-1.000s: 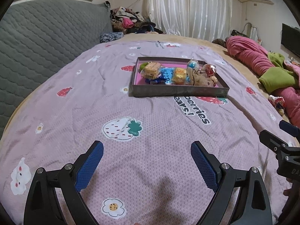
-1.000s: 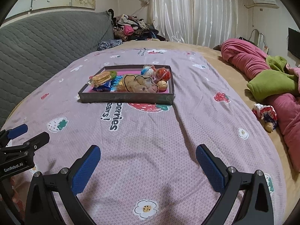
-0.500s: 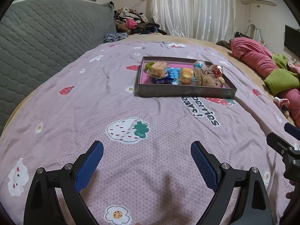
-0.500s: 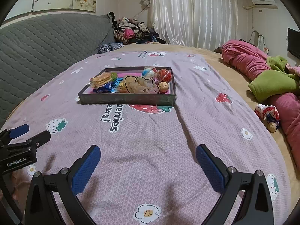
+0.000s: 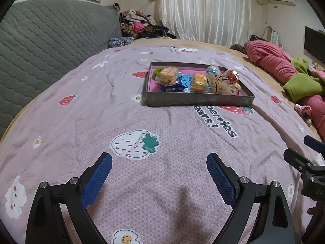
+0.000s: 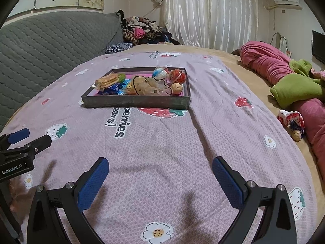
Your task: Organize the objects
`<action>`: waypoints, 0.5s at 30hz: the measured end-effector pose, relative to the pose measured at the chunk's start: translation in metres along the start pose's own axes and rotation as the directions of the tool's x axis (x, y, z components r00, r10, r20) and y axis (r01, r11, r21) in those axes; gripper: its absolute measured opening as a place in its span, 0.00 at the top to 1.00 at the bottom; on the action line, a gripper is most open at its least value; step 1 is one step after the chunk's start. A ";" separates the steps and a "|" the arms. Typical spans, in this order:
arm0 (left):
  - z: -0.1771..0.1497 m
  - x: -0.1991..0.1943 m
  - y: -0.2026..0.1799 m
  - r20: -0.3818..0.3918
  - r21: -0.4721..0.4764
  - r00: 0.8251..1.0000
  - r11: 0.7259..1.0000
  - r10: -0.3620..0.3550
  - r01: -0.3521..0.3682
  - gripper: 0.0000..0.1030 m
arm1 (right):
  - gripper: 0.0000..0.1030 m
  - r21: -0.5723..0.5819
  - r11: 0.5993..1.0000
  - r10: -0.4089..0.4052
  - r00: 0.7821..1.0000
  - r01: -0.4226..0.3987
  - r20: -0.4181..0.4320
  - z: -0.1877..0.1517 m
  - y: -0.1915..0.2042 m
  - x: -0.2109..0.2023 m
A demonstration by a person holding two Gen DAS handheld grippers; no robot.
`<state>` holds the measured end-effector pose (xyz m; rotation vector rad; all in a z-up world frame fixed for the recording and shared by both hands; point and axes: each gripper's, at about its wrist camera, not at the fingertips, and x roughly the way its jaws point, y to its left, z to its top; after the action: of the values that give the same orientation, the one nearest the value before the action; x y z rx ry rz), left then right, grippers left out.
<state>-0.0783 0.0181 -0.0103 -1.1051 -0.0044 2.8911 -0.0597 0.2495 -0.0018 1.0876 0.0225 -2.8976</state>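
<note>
A shallow dark box with a pink inside sits on the bed ahead. It also shows in the right wrist view. It holds a biscuit pack, a blue packet, a yellow snack, a clear bag of cookies, a blue-white ball, a red ball and a walnut. My left gripper is open and empty, low over the bedspread, well short of the box. My right gripper is open and empty beside it.
The pink strawberry-print bedspread covers the bed. A grey quilted headboard runs along the left. Pink and green bedding and a small doll lie at the right. A clothes pile sits at the back.
Both grippers have moved forward a little toward the box, which looks larger and nearer now. Both stay open and empty.
</note>
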 end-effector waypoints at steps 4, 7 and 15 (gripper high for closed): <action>-0.001 0.000 -0.002 0.009 0.015 1.000 1.000 0.018 -0.018 0.08 | 0.00 0.004 1.000 -0.003 1.000 0.003 -0.010 -0.002 -0.002 0.004; -0.001 0.001 -0.005 0.018 0.033 1.000 0.999 0.021 -0.021 0.08 | 0.00 0.001 1.000 -0.005 1.000 0.005 -0.014 -0.003 -0.002 0.006; -0.003 0.001 -0.007 0.042 0.038 0.998 0.999 0.036 -0.038 0.08 | 0.00 0.001 1.000 -0.007 1.000 0.007 -0.027 -0.005 -0.003 0.010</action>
<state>-0.0771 0.0248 -0.0127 -1.0502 0.0716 2.9326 -0.0640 0.2519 -0.0119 1.1288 0.0255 -2.8894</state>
